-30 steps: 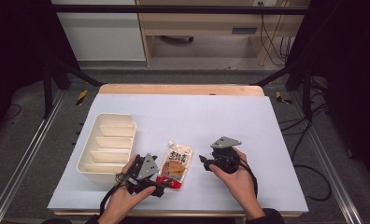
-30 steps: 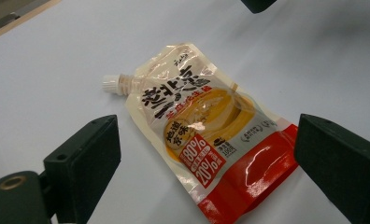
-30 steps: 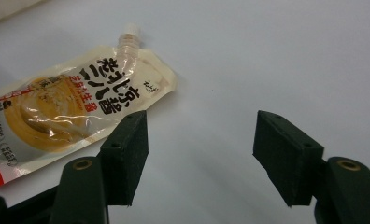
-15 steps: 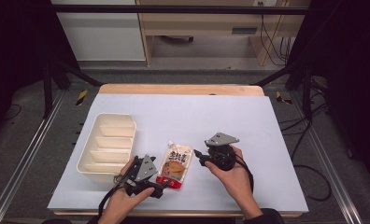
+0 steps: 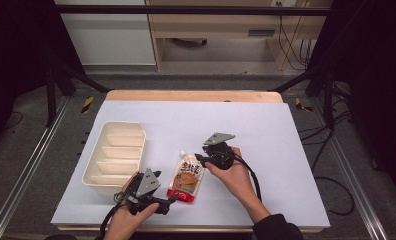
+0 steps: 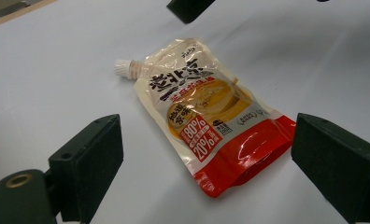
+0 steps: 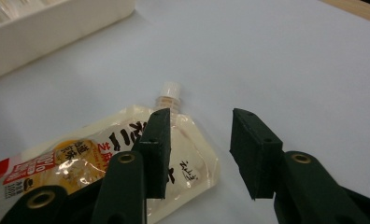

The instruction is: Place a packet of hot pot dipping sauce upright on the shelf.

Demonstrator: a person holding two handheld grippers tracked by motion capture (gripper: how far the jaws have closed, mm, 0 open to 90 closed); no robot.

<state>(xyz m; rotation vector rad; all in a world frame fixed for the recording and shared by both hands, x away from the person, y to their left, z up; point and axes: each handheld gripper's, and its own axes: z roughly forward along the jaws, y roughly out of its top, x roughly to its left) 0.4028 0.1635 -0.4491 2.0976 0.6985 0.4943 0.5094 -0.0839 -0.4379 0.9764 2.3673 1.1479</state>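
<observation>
The sauce pouch (image 5: pixel 187 176) is lying flat on the tabletop (image 5: pixel 266 135), between the wide-open left gripper (image 5: pixel 167 203) and the right gripper (image 7: pixel 199 154), whose empty jaws have just been closing. It is looking soft, slippery; gripping near the stiff spout (image 7: pixel 169 94) seems safest.

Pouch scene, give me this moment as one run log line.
pouch: flat on table, spout toward tray | right gripper: closing at spout end, nothing gripped | left gripper: open

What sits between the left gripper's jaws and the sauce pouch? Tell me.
Nothing: in the left gripper view, bare white table separates the open left gripper from the pouch, which lies flat just ahead of the jaws.
</observation>
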